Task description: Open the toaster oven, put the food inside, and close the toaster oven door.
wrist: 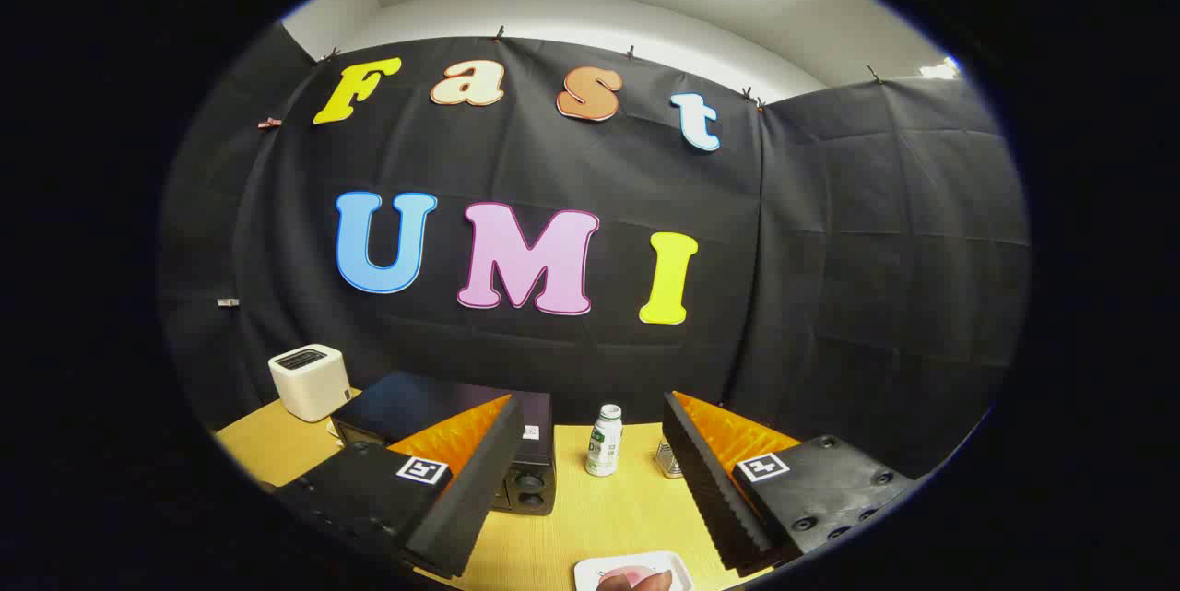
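Note:
A black toaster oven stands on the yellow table, partly hidden behind my left finger; its knobs show at its right end, and I cannot tell how its door stands. A white plate with a pinkish piece of food lies on the table close below, between my two fingers. My gripper hangs above the table, open, with nothing between its fingers. The right finger is well apart from the left.
A white boxy appliance sits at the back left of the table, beside the oven. A small white bottle stands just right of the oven, and a small clear jar peeks out behind my right finger. The black cloth wall closes the back.

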### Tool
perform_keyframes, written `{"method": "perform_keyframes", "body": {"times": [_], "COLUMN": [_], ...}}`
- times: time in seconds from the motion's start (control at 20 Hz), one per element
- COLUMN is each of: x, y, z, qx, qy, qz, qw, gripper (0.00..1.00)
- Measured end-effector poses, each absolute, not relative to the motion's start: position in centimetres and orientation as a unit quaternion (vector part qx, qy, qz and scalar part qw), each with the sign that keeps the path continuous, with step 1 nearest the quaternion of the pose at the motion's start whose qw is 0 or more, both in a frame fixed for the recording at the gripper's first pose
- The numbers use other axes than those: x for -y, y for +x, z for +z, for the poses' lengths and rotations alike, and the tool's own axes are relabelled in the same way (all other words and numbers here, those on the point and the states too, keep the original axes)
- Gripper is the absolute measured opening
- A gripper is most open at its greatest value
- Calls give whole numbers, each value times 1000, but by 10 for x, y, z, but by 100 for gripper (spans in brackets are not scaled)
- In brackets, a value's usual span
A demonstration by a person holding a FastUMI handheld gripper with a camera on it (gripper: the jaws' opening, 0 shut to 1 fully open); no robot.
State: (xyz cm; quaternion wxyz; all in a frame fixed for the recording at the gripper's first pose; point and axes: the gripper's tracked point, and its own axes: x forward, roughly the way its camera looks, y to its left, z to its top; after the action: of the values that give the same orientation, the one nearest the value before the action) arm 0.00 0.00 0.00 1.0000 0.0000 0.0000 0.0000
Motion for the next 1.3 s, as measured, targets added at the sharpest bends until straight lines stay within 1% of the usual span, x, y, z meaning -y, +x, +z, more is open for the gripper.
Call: {"method": "perform_keyframes", "body": {"times": [0.85, 1.05, 1.3], "x": [-22, -50, -107], "y": [6, 7, 17], "z": [-11, -13, -20], "qx": [-22, -28, -43], "qy": [10, 20, 34], "qz": [11, 29, 63], "qw": [1000, 999, 997], "gripper": [98, 98, 98]}}
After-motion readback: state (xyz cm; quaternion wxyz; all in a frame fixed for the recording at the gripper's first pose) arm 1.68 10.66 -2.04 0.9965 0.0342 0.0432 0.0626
